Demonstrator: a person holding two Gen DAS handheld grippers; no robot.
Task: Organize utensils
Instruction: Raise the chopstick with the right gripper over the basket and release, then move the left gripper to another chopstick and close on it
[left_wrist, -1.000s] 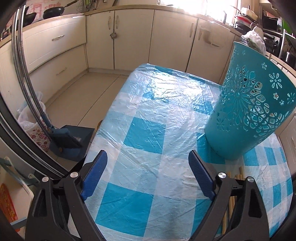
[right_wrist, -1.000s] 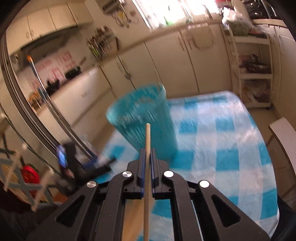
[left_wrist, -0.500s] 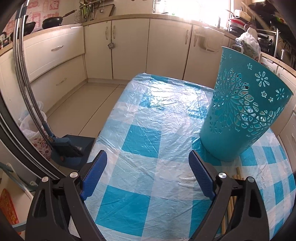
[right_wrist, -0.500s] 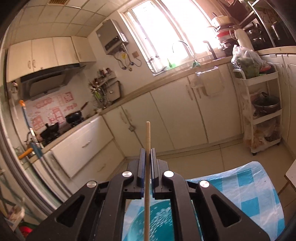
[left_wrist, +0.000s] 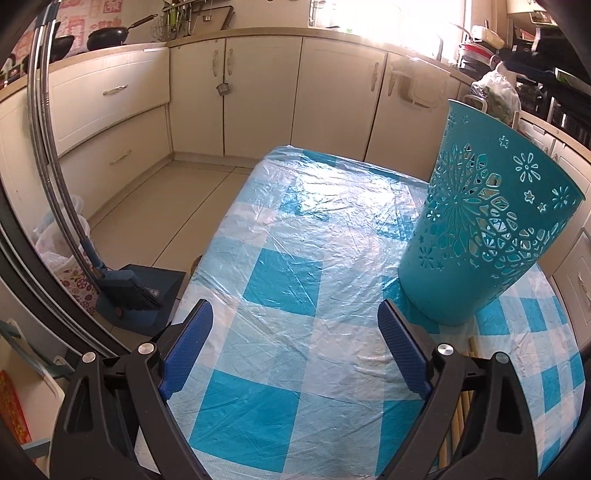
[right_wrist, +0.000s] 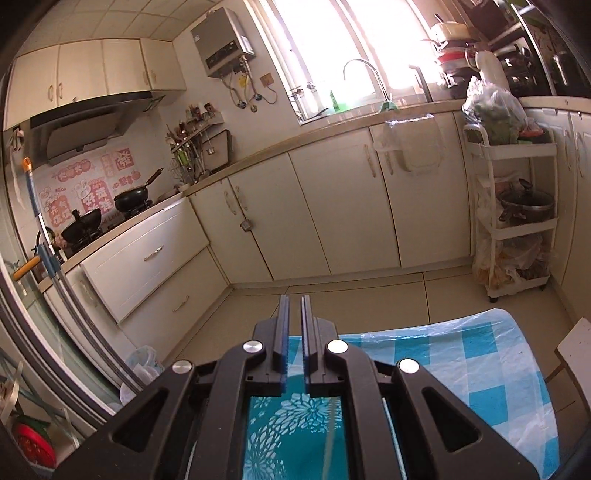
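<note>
A: Where do the task's things lie?

B: The teal perforated basket (left_wrist: 484, 236) stands upright near the right edge of the table (left_wrist: 295, 236), which wears a blue-checked cloth under clear plastic. Wooden sticks (left_wrist: 466, 391), apparently chopsticks, lie on the cloth at the near right corner, just in front of the basket and partly hidden behind the left gripper (left_wrist: 295, 350).

A: And the claws?

B: The left gripper hangs over the near edge, jaws spread wide, nothing between them. The right gripper (right_wrist: 294, 325) sits directly above the basket, whose patterned inside wall (right_wrist: 295, 424) shows beneath its frame. Its jaws stand slightly parted with a narrow bare gap: released, holding nothing. A pale streak inside the basket may be a stick; it is too faint to tell.

A: What could go wrong from here?

B: In my judgement, three hazards. The basket is tall and narrow-based, so a sideways knock from either gripper could tip it. The plastic cover looks slick and wrinkled, so sticks may roll or slide when pinched. Thin round sticks may also twist out of flat pads.
</note>
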